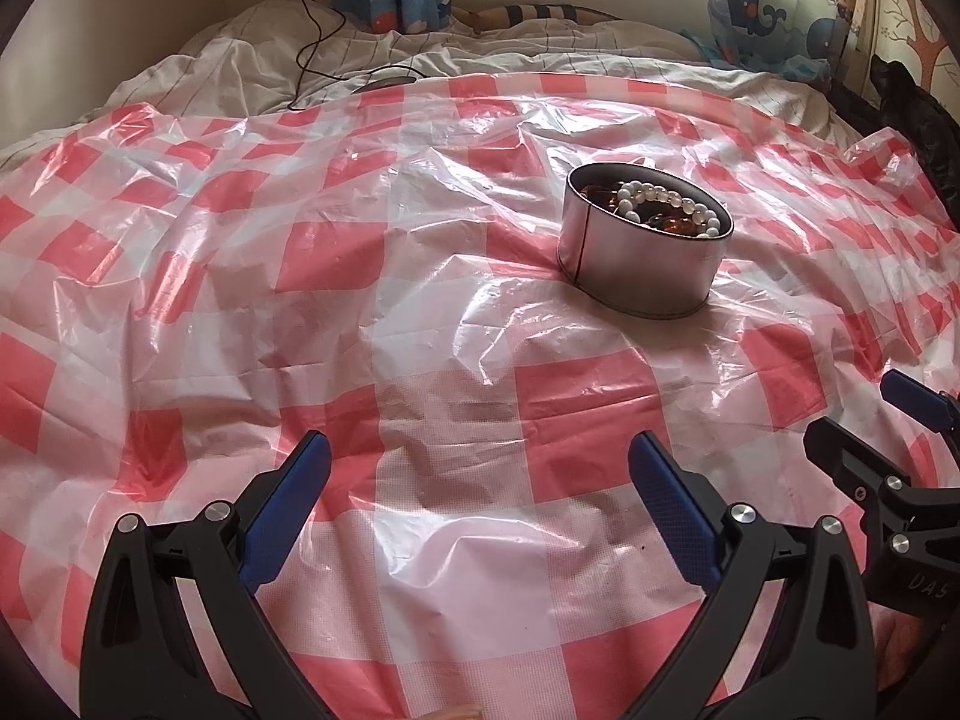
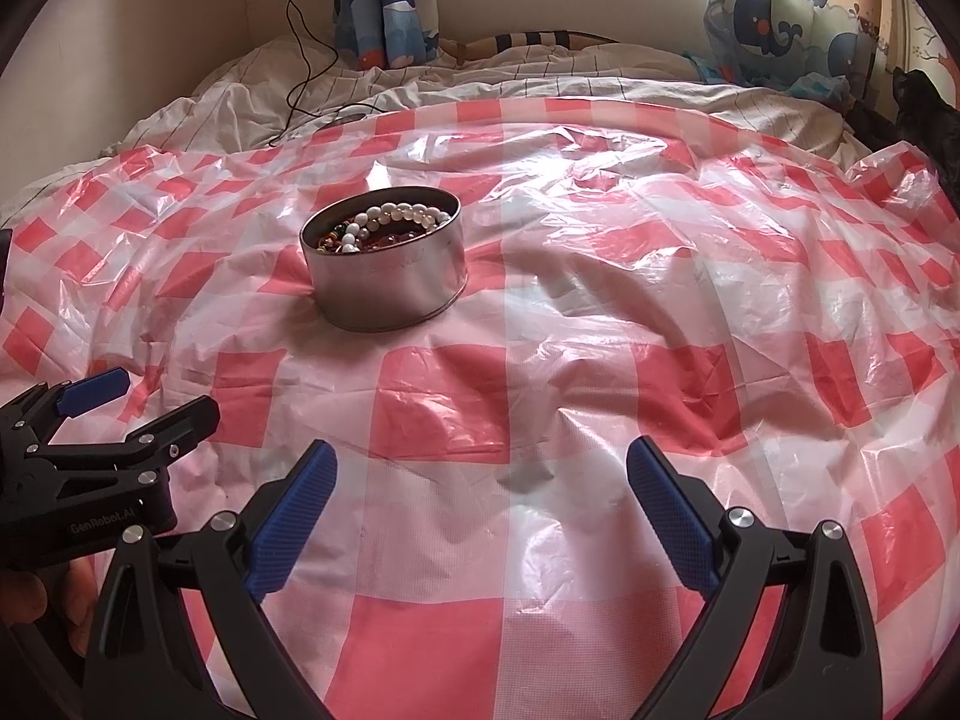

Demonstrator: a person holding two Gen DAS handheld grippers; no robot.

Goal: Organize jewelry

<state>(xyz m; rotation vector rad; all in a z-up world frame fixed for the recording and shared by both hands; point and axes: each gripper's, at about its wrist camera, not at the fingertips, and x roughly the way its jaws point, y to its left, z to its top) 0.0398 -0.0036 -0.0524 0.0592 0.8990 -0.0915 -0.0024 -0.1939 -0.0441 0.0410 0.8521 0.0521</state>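
A round metal tin [image 1: 645, 252] sits on a red-and-white checked plastic sheet [image 1: 420, 330] spread over a bed, and it holds the jewelry: a string of white beads [image 1: 666, 204] lies across the top of darker amber and brown pieces. From the left wrist view the tin stands at about 1 o'clock, well ahead of the left gripper [image 1: 480, 456], whose blue-padded fingers [image 1: 288, 498] are spread wide with nothing between them, hovering over bare sheet. This view shows the tin's vertical side seam and, at about 3 o'clock near the frame edge, part of the right gripper [image 1: 870, 420], seen from the side. The right wrist view puts the tin [image 2: 387, 276] at about 11 o'clock and looks more steeply into it, so that small green and red beads [image 2: 339, 237] appear beside the white strand [image 2: 399, 216], which the left view does not resolve. The right gripper [image 2: 480, 462] points forward over the sheet [image 2: 600, 330], its fingers [image 2: 672, 516] likewise spread wide and empty. At about 9 o'clock this view catches the left gripper [image 2: 144, 402] from the side, its fingers apart, with the hand [image 2: 54, 606] gripping the body beneath it. Both views show rumpled striped bedding [image 2: 540, 90], whale-print curtains [image 2: 774, 18] and a black cable [image 2: 300, 54] at the far side of the bed.
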